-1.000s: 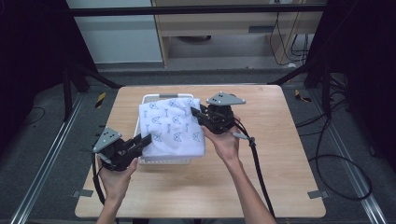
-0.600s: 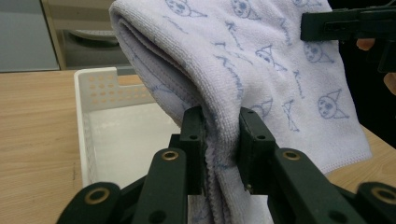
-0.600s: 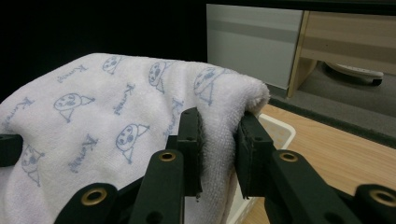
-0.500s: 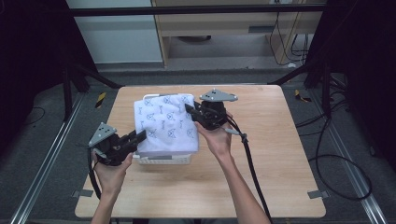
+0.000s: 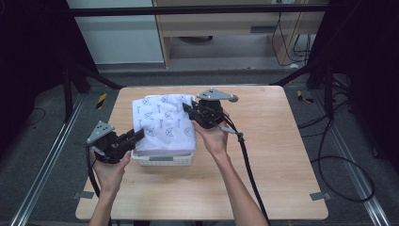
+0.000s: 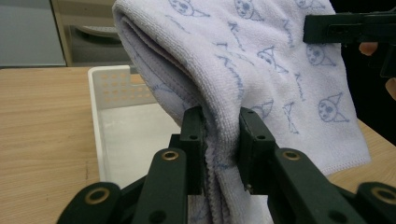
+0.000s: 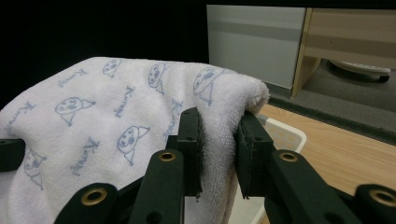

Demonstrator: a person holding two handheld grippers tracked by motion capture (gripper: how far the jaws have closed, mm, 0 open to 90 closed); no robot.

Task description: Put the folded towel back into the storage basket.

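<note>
Towel (image 5: 162,123), white with blue print, held folded above white basket (image 5: 162,159); clamped by left gripper (image 5: 135,137) and right gripper (image 5: 187,109), jaws closed on fabric.

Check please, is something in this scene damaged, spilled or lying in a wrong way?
Nothing stands out. The folded towel hangs clean and whole above the white basket, clamped by the left gripper at one edge and the right gripper at the other. The basket sits flat on the table, with no spill.

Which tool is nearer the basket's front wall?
Left. The left tool grips the towel beside the basket front corner; the right tool grips it near the back.
</note>
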